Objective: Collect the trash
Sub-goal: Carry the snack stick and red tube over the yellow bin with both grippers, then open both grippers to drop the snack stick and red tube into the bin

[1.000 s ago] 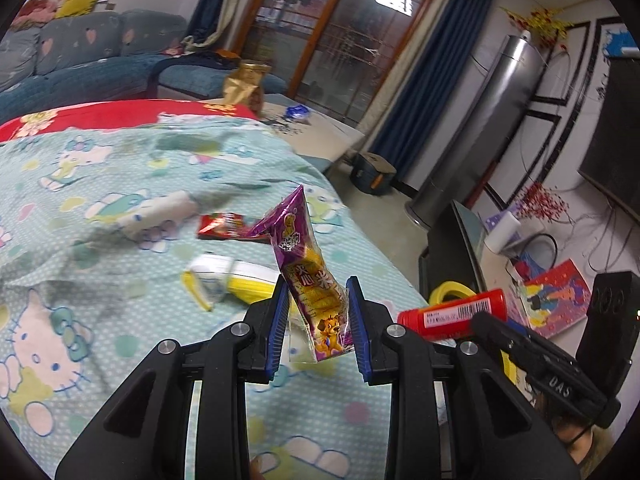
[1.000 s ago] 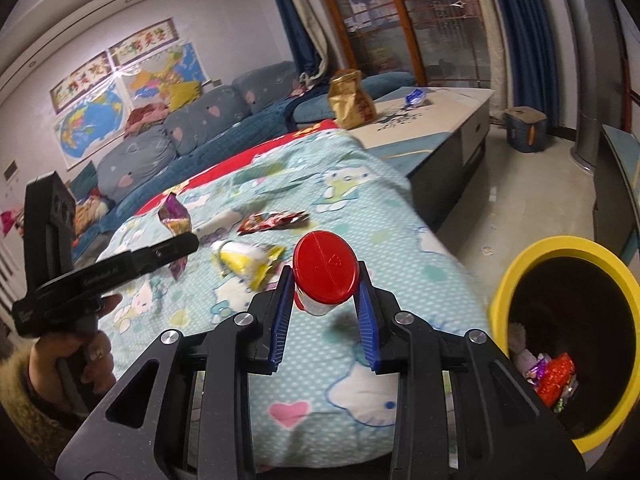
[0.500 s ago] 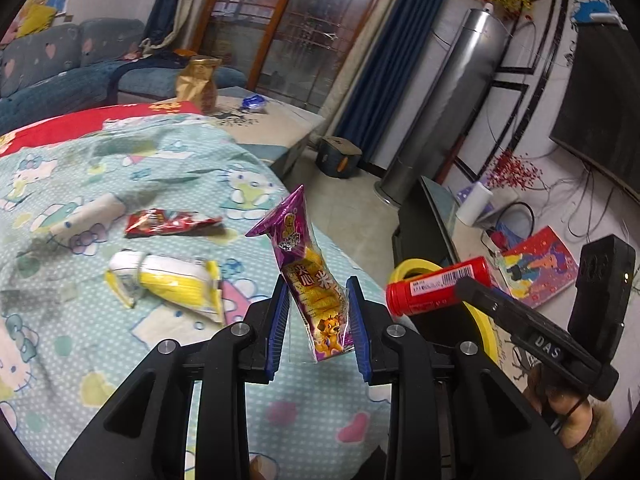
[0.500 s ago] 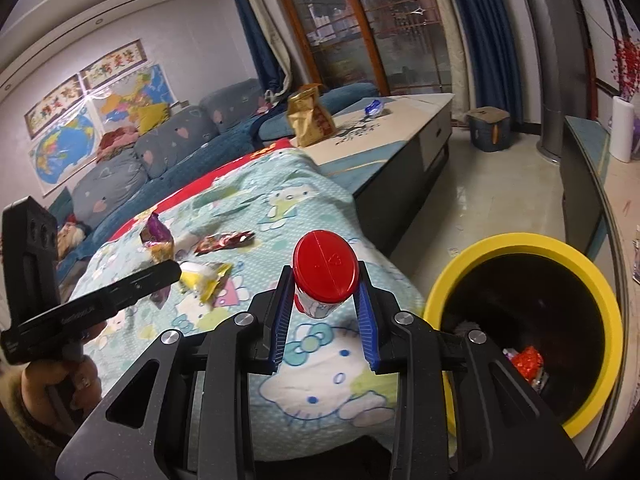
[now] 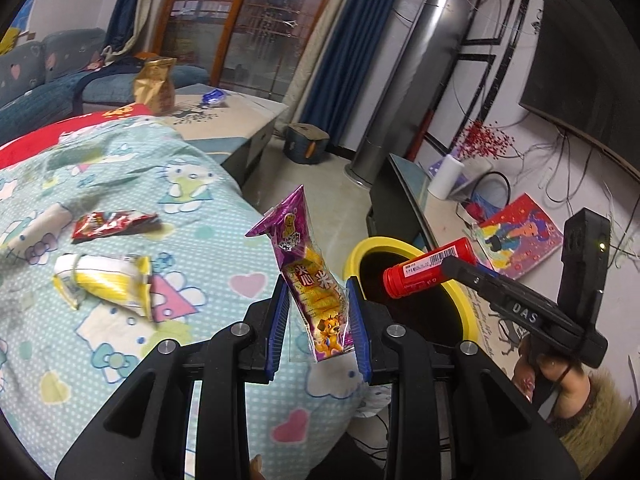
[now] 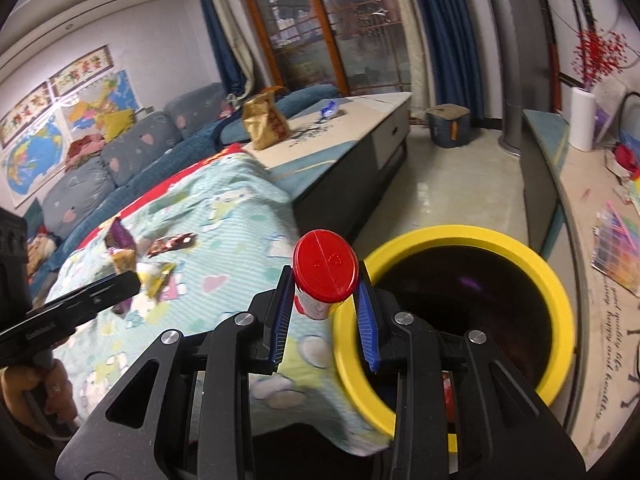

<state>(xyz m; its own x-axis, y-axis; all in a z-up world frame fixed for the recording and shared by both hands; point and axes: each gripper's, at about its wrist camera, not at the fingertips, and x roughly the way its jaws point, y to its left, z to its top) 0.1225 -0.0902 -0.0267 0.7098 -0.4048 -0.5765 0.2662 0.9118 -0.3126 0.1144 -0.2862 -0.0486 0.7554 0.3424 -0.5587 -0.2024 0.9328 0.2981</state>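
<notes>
Yellow-rimmed bin [image 6: 456,236] now fills far more of both views than a second ago, as both grippers have swung from the bedspread [image 5: 192,280] toward it. The left gripper [image 5: 316,320] pinches an upright purple-and-yellow snack wrapper [image 5: 308,272]; the right gripper [image 6: 324,312] clamps a red-capped bottle [image 6: 325,266] over the bin's near rim.

The purple-and-yellow snack wrapper [image 5: 310,276] shows a cartoon dog, and the bottle [image 5: 430,268] is red with a white barcode label. The bin [image 6: 556,304] has a yellow rim and dark inside. The bed cover [image 5: 192,248] is pale turquoise with white dots, hearts and cartoon cats; on it lie a red wrapper [image 5: 114,224] and a yellow-and-white wrapper [image 5: 104,282].
</notes>
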